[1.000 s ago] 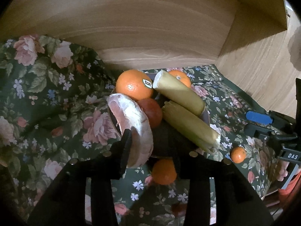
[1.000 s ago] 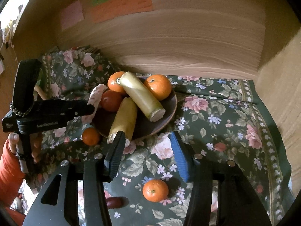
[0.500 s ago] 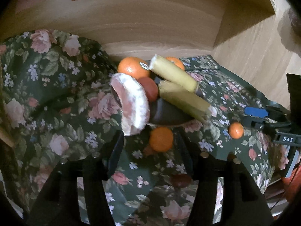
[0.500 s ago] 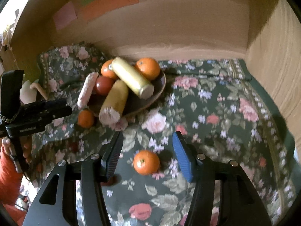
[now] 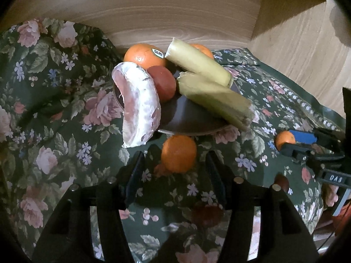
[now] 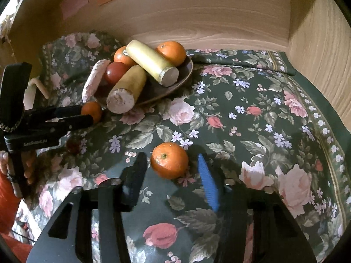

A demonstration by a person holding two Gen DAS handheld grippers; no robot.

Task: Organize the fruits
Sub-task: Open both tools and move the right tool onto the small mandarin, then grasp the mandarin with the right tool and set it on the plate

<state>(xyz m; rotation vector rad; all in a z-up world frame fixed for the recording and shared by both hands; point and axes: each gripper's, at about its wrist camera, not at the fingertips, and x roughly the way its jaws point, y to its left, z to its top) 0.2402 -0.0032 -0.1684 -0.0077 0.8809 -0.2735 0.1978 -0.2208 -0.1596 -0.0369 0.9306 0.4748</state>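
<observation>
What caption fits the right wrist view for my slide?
Open right gripper flanks a loose mandarin on the floral cloth, before the fruit plate.

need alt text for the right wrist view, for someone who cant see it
The open right gripper straddles a small orange lying on a floral cloth. Behind it a dark plate holds oranges, a tomato and two yellow cylinders; at left the left gripper reaches toward another small orange beside the plate.

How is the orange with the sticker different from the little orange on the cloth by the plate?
The sticker orange sits up on the plate, while the little orange lies on the flowered cloth just in front of it. The sticker orange wears a label; the little one shows none. The little one lies between the left tool's open fingers. Both are round and orange.
</observation>
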